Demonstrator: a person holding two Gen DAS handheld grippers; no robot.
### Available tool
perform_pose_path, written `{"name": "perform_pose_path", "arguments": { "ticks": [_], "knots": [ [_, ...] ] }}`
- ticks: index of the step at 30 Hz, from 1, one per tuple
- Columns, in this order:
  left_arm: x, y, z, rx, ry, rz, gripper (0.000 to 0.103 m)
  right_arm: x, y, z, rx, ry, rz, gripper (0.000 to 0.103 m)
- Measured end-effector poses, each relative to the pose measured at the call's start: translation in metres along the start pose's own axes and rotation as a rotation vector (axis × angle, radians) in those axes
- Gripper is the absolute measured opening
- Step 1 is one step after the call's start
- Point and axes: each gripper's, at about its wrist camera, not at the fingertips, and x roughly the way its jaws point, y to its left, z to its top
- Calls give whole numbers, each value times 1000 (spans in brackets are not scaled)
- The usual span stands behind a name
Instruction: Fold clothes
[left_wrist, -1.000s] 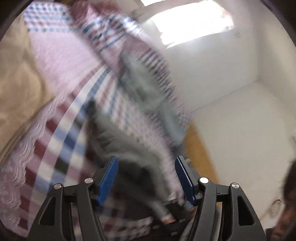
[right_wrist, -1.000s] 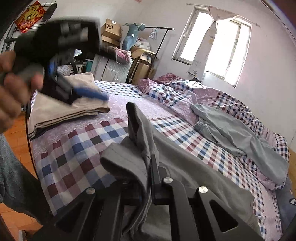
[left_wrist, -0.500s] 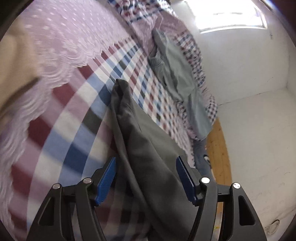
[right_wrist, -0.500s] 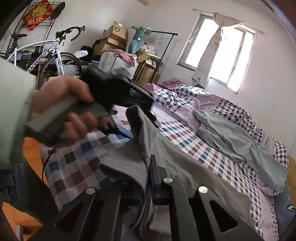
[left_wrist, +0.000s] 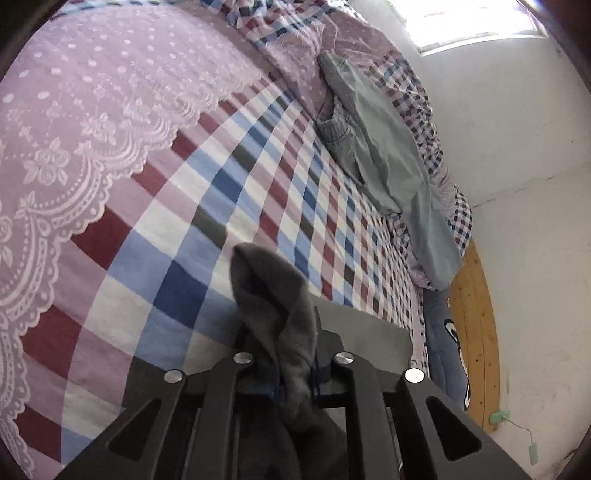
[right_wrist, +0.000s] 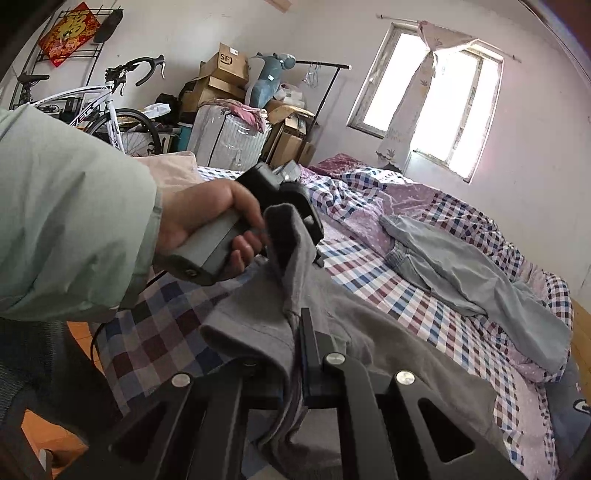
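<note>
The left tongs (left_wrist: 295, 384) are matte black plastic: angular arms with triangular cut-outs and round silver screws at the pivots, a sliver of blue pad showing between them. The right tongs (right_wrist: 297, 373) are built alike, black with the same silver screws. The left hand (right_wrist: 207, 225) wraps a grey handle below a black housing. A loose pale green sleeve (right_wrist: 70, 218) covers the arm.

Two close wrist views; shared checked bed (left_wrist: 280, 192)
</note>
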Motion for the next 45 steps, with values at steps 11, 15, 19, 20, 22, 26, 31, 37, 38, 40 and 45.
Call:
{"name": "perform_pose_path", "arguments": {
  "ticks": [11,15,19,20,22,26,31,37,38,40,45],
  "knots": [
    [-38,-132,-23,385,-209,312,9,-34,-22,-2,99,-37,-50,5],
    [-33,-183,-42,498,-249,388,9,-49,-47,-9,167,-32,-97,4],
    [-20,-224,-51,553,-242,380,9,-72,-74,-14,237,-50,-151,4],
    [-18,-233,-53,563,-236,374,9,-77,-80,-16,255,-52,-158,4],
    [-13,-251,-57,578,-226,358,9,-88,-93,-20,301,-59,-172,4],
    [3,-286,-70,606,-202,338,8,-106,-112,-27,361,-80,-205,4],
    [41,-327,-87,637,-149,323,8,-124,-138,-45,460,-77,-253,4],
    [132,-360,-120,664,-23,339,8,-129,-179,-84,641,-12,-290,4],
    [149,-361,-124,663,-1,352,8,-128,-188,-94,692,6,-289,4],
    [184,-359,-134,657,50,373,8,-125,-210,-119,815,49,-287,4],
    [255,-348,-155,629,126,431,8,-117,-243,-167,1001,131,-289,3]
  ]
}}
